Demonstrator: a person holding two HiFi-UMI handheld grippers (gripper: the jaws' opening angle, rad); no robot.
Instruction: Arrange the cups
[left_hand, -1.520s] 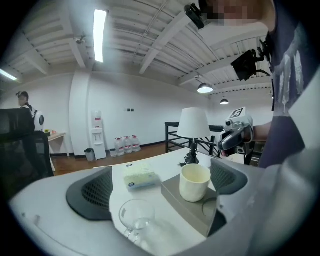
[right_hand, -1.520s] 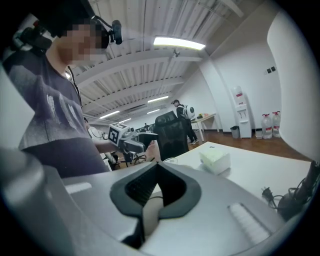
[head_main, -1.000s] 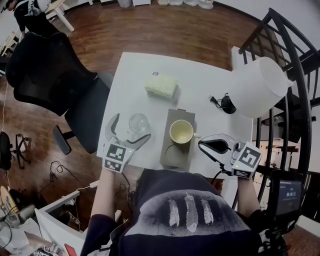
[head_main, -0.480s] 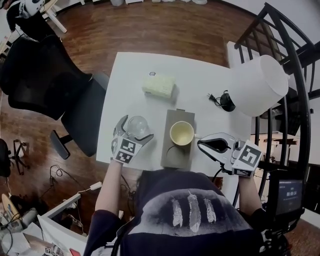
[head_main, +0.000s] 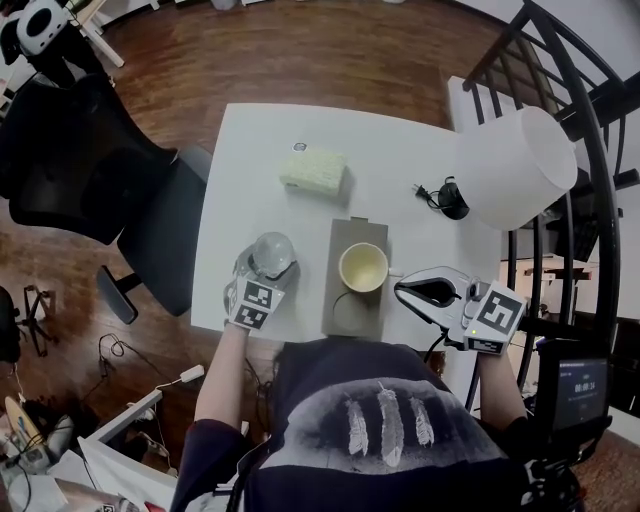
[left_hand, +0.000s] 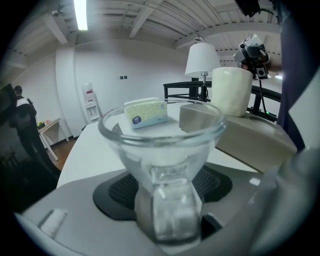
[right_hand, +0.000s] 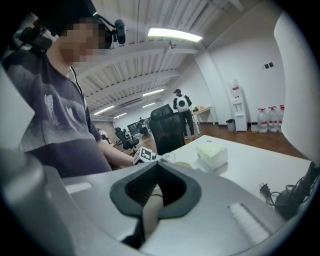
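Observation:
A clear glass cup (head_main: 272, 250) stands on the white table (head_main: 400, 160), left of a cream mug (head_main: 362, 266) that sits on a grey-brown board (head_main: 347, 310). My left gripper (head_main: 268, 266) has just been closing its jaws, and the pads now press on the glass cup's (left_hand: 162, 145) narrow base. The left gripper (left_hand: 167, 202) view shows the mug (left_hand: 231, 91) and board (left_hand: 252, 137) to the right. At the table's right front, my right gripper (head_main: 404, 288) is shut and empty, right of the board. Its own view shows the right gripper (right_hand: 157, 172) with its pads together.
A pale green tissue pack (head_main: 313, 170) lies at mid table. A white lamp shade (head_main: 515, 168) and a black plug with its cord (head_main: 445, 200) are at the right. A black office chair (head_main: 90, 150) stands left, and a black railing (head_main: 590, 130) right.
My left gripper has come down to the table and its wide jaws have closed in on the glass cup. The right gripper has stayed put.

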